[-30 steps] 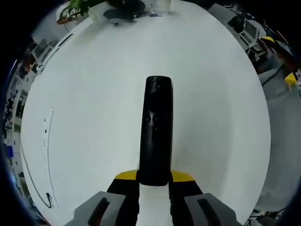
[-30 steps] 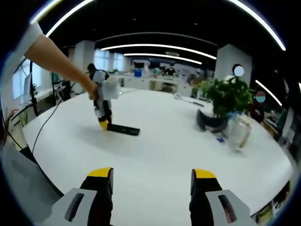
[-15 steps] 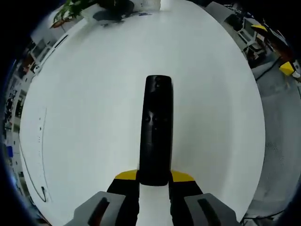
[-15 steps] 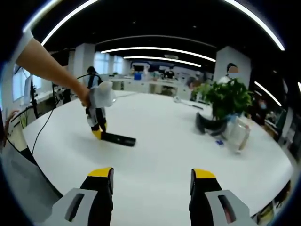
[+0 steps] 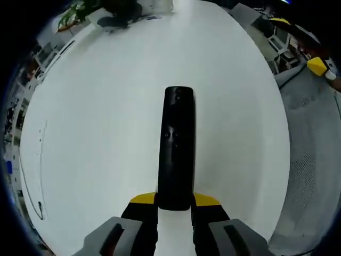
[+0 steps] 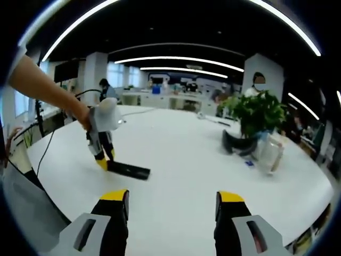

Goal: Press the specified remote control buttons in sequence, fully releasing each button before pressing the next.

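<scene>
Now, left gripper point(image 5: 175, 205): you are clamping the remote point(image 5: 177, 146) on the table point(image 5: 96, 106).
Right gripper point(image 6: 173, 205): you are holding it wide, near the remote.

Black remote point(image 5: 177, 149), white table point(image 5: 106, 106), yellow-tipped black jaws, green plant point(image 6: 257, 111)

One remote point(image 5: 177, 149), one plant point(image 6: 258, 113), one jar point(image 6: 270, 151)

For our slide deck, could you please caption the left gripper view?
Left gripper shut on the near end of a black remote control above a white table.
</scene>
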{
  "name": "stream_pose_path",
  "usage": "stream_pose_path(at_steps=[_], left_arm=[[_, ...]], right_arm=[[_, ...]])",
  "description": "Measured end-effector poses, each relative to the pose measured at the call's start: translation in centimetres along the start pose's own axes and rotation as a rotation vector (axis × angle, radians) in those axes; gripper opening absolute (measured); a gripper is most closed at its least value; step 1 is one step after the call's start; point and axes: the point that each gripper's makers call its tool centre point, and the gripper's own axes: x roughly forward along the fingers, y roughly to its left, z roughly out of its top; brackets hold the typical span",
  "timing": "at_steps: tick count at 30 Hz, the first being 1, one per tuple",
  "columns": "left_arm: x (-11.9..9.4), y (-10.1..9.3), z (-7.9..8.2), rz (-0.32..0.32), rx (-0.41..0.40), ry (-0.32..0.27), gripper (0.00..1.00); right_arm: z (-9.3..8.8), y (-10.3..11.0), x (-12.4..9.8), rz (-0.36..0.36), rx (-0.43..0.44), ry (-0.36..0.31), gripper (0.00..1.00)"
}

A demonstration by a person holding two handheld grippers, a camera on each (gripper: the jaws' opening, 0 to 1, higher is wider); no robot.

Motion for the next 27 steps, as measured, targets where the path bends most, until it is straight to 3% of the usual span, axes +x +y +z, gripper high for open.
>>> stream_pose_path(at_steps=[6,27], left_arm=[[0.0,-2.7,-0.2,-0.005,0.015,-0.009,0.22],[0.0,-9.2,-0.7,-0.019,-0.013,-0.052,0.22]], right_arm=[[0.0,0.2,0.0,0.008,-0.008,-0.001,0.64],[0.1,0.6,0.0,0.035,0.006,-0.002,0.62]])
